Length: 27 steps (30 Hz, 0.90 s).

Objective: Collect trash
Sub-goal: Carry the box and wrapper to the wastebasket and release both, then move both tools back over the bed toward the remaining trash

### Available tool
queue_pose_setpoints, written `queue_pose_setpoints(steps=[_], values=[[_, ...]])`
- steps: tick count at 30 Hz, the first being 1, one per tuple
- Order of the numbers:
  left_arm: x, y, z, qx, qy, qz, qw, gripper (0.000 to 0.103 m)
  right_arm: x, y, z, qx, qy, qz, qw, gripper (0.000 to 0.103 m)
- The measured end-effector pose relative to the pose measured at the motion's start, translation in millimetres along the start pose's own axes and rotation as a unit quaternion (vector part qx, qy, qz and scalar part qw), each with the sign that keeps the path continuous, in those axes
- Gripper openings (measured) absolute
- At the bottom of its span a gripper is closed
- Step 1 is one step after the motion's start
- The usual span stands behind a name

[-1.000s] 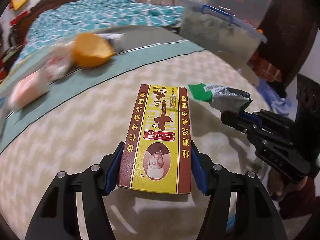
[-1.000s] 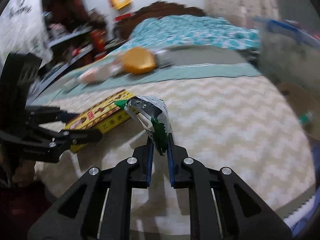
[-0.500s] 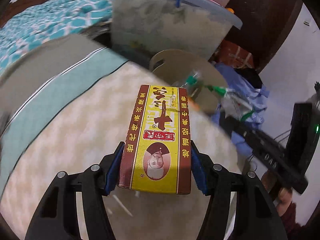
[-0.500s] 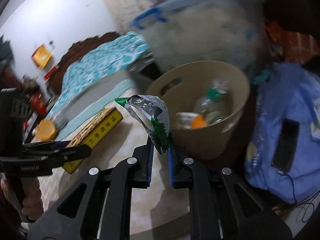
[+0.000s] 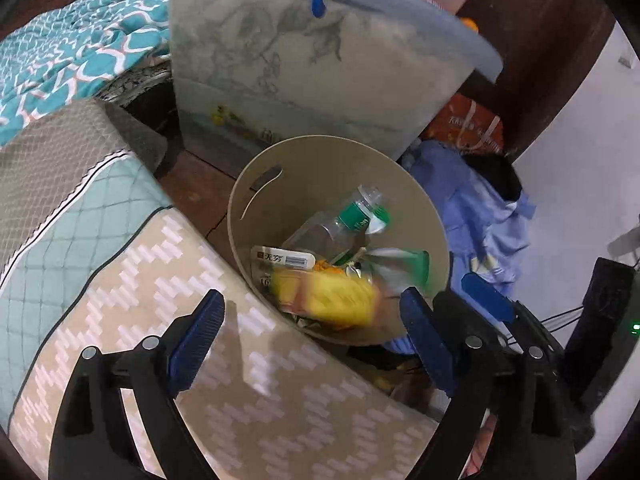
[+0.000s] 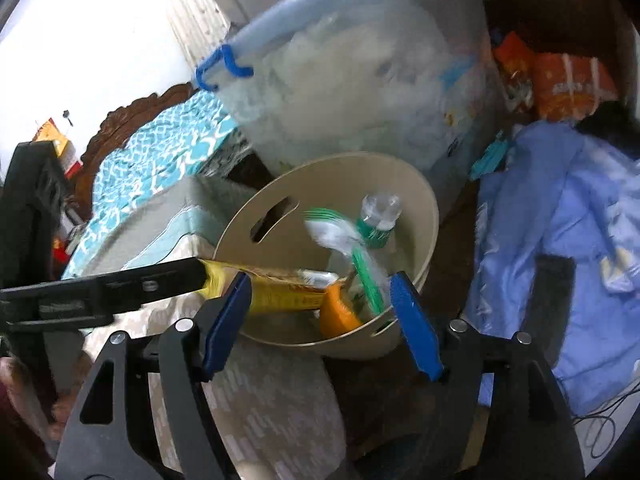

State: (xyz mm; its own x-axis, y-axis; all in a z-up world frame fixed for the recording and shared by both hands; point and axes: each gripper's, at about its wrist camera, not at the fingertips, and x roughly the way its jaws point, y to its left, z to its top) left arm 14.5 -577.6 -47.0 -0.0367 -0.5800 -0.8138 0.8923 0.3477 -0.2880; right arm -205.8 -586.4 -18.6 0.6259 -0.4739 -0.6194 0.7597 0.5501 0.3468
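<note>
A beige round bin (image 5: 256,204) (image 6: 424,216) stands on the floor past the mattress edge. My left gripper (image 5: 314,316) hangs over it, jaws opening and empty; the yellow box (image 5: 328,296) (image 6: 276,294) is a blur dropping into the bin. My right gripper (image 6: 320,300) is also over the bin, jaws opening, with the green and silver wrapper (image 6: 340,240) (image 5: 400,262) loose and falling beyond its pads. A clear plastic bottle (image 5: 340,224) (image 6: 378,216) with a green label lies in the bin among other trash. The right gripper's blue pad (image 5: 486,298) shows at the left view's right side.
A large translucent storage box (image 5: 312,68) (image 6: 360,80) with blue clips stands behind the bin. Blue clothing (image 5: 476,216) (image 6: 560,240) lies heaped on the floor to the right. The zigzag-patterned mattress (image 5: 200,320) fills the near left, with a teal quilt (image 5: 68,60) beyond.
Both grippers swung from over the mattress to above the bin. The left let go of the yellow box and the right let go of the wrapper; both pieces are falling in.
</note>
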Motion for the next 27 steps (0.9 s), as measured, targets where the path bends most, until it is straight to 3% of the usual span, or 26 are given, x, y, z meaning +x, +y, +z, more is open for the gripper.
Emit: queue_pose_setpoints(steps=[6,10,13,16,22,25,27], values=[[-55.7,32.5,-44.1,-0.018,-0.022,0.002,0.9996,0.085,-31.8,18.9,3.3,0.008,-0.046,0.028,0.999,0.073],[-97.5,77.7,-93.0,-0.038,-0.028,0.041,0.998,0.085,-40.1,54.5,5.3,-0.017,-0.043,0.069,0.997,0.073],[-132.3,119.5,-132.3,-0.069,-0.04,0.088,0.9929,0.085,-35.1,97.6,2.2,-0.048,-0.016,0.122,0.991,0.073],[-171.6,162.0,-174.4,-0.115,-0.06,0.128,0.9832,0.085,-16.2,155.7,-3.1,-0.09,0.032,0.18,0.979,0.073],[-237.0,220.4,-247.3,-0.173,-0.102,0.213,0.9561,0.085,43.1,314.9,-13.2,-0.229,0.109,0.25,0.934,0.077],[-257.2,243.2,-269.9,-0.198,-0.117,0.244,0.9421,0.085,84.9,395.5,-14.2,-0.277,0.143,0.241,0.919,0.08],[-263.9,256.0,-281.6,-0.225,-0.125,0.229,0.9389,0.083,112.8,437.8,-16.9,-0.308,0.155,0.226,0.911,0.087]])
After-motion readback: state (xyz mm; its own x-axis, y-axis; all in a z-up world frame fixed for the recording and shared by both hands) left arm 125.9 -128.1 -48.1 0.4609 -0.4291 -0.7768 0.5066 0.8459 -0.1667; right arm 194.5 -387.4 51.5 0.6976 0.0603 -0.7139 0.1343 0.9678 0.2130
